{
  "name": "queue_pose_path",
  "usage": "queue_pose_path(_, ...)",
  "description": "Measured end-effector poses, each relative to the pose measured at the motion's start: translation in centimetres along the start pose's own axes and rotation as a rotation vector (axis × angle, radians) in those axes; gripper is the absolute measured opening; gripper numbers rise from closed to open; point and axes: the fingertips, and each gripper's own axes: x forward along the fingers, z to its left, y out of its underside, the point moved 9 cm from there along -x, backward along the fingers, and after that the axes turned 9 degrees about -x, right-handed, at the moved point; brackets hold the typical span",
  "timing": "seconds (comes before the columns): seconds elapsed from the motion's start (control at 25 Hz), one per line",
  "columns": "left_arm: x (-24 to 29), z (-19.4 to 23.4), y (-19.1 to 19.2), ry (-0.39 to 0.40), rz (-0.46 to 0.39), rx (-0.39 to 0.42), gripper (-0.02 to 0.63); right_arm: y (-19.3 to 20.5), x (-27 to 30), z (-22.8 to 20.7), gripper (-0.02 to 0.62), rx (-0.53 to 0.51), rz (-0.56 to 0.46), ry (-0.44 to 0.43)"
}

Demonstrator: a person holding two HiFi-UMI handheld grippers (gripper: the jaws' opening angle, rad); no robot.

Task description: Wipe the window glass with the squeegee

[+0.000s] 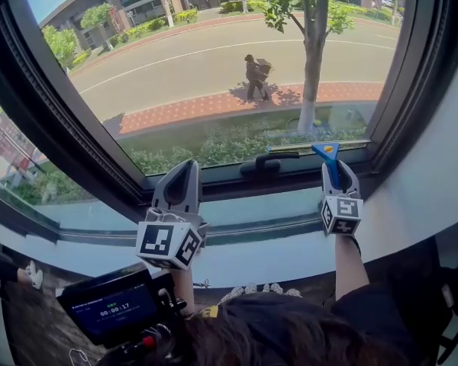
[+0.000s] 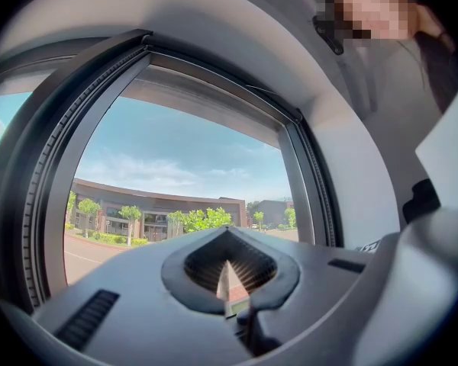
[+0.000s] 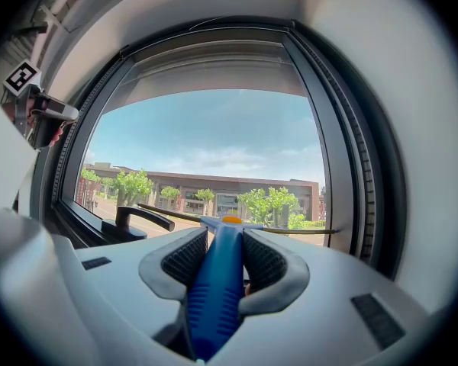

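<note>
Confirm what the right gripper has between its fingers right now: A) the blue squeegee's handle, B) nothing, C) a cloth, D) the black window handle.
A: in the right gripper view, the fingers of the right gripper are clamped on the grip of the blue squeegee. Its blade lies low across the window glass, near the black window handle.

Indoor room in a building beside a city street: pale walls (image 1: 440,151) surround a large dark-framed window (image 1: 69,137) with a black handle (image 1: 269,162), overlooking a road (image 1: 214,59), brick pavement (image 1: 198,105), trees (image 1: 313,44) and low buildings (image 3: 214,185) opposite.
</note>
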Motion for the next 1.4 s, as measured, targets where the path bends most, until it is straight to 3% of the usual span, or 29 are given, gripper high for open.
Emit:
queue_pose_path(0.52, 0.3, 0.0, 0.2, -0.017, -0.001, -0.004, 0.002, 0.6, 0.2, 0.0, 0.141, 0.035, 0.013, -0.005)
queue_pose_path(0.68, 0.4, -0.2, 0.7, -0.034, -0.002, -0.004, 0.002, -0.4, -1.2, 0.0, 0.141, 0.084, -0.028, 0.004)
queue_pose_path(1.04, -1.0, 0.0, 2.4, -0.095, 0.033, -0.014, 0.002, -4.3, -5.1, 2.6, 0.141, 0.040, -0.082, -0.019)
queue_pose_path(1.4, -2.4, 2.6, 2.3, -0.113, 0.023, -0.019, 0.002, -5.9, -4.1, 7.7, 0.141, 0.041, -0.069, -0.078)
